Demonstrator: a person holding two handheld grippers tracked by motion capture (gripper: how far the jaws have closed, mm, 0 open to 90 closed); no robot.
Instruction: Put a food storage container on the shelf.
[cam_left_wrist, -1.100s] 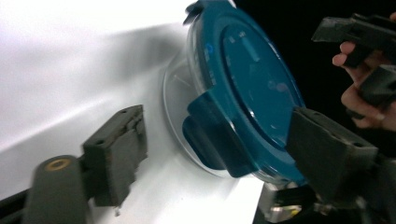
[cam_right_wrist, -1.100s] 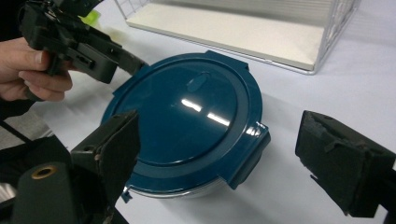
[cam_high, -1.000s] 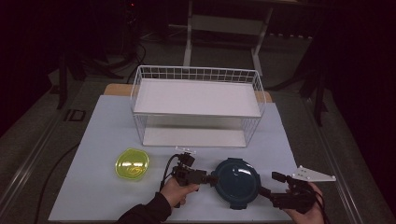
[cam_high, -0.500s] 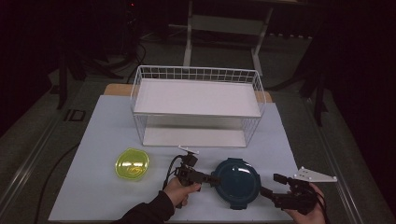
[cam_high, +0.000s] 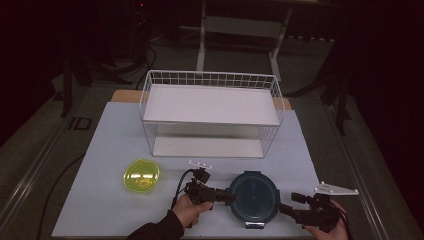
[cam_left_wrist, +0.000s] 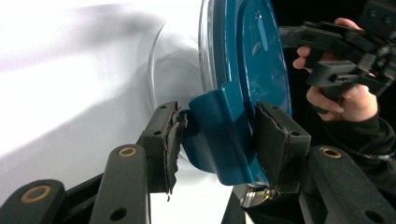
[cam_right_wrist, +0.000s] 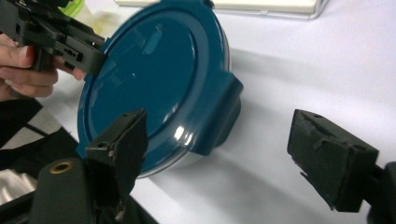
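Lidded teal container sits on the table, in front of the wire rack; lid's still on. Your left gripper has its jaws closing around the container's left latch tab, not visibly pinched; right gripper sits just right of the container, jaws wide, empty. I'd guess unlatching has barely started; yellow bowl, left of the container, is untouched.

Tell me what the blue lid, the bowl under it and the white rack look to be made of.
Blue lid: glossy moulded plastic, by its sharp highlights and formed latch tab. Bowl beneath: clear, reflective, glass or clear plastic; I cannot tell which. Rack: thin wire grid with a white coated finish, probably metal.
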